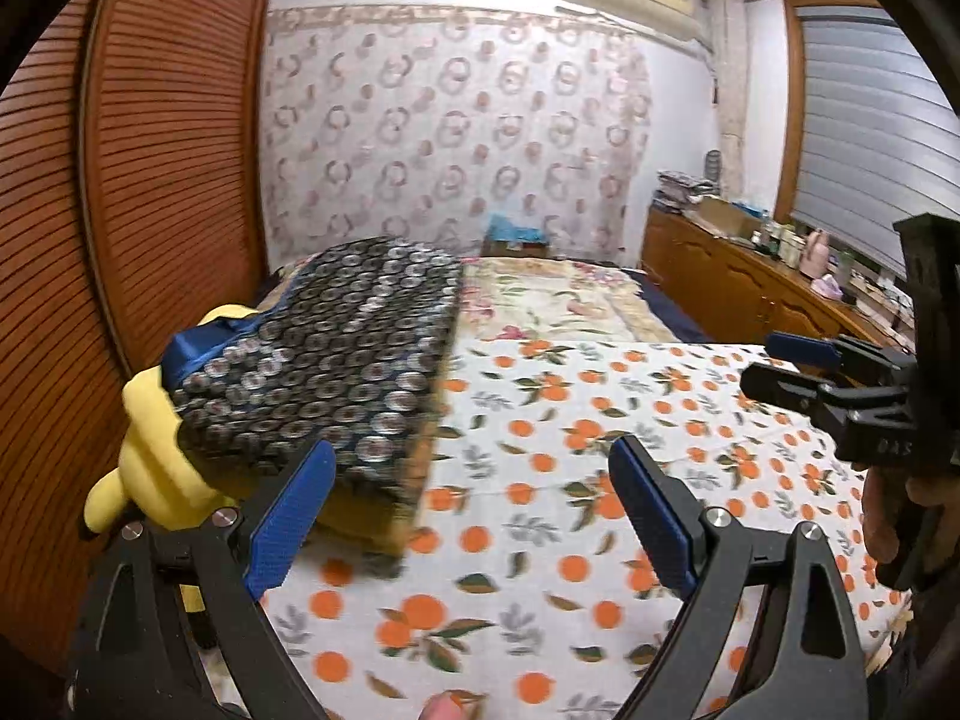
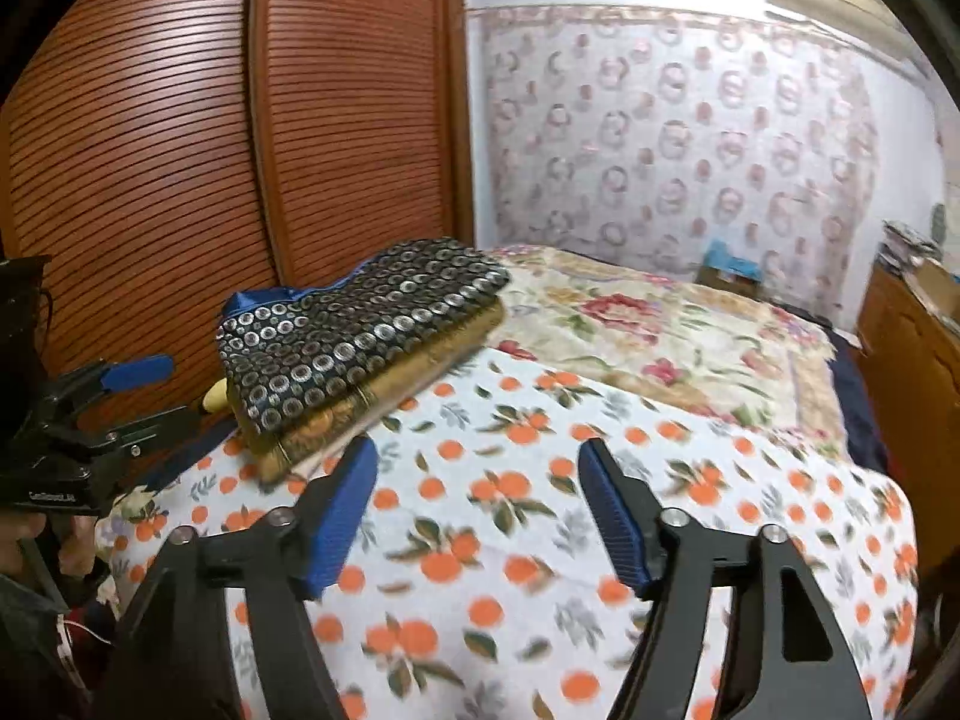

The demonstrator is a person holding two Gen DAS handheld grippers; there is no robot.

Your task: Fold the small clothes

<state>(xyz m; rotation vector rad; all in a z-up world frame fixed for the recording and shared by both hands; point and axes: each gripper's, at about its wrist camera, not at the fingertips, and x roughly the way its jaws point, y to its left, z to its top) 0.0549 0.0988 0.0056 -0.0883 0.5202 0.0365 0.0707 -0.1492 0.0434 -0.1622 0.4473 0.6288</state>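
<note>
A folded dark garment with silver rings point(image 1: 336, 348) point(image 2: 360, 324) and a blue edge lies on top of a golden-brown folded piece point(image 2: 384, 402), at the left side of the bed. My left gripper point(image 1: 471, 450) is open over the orange-print sheet point(image 1: 540, 480), its left finger just in front of the stack, with nothing between the blue pads. My right gripper point(image 2: 478, 450) is open too, holds nothing, and hovers over the same sheet point(image 2: 510, 540) to the right of the stack. Each gripper shows in the other's view: the right point(image 1: 761, 360), the left point(image 2: 174, 390).
A yellow soft toy point(image 1: 150, 456) sticks out from under the stack at the left. Louvered wooden wardrobe doors point(image 2: 180, 150) stand close beside the bed. A floral quilt point(image 2: 660, 324) covers the far half. A wooden dresser point(image 1: 720, 276) with clutter lines the right wall.
</note>
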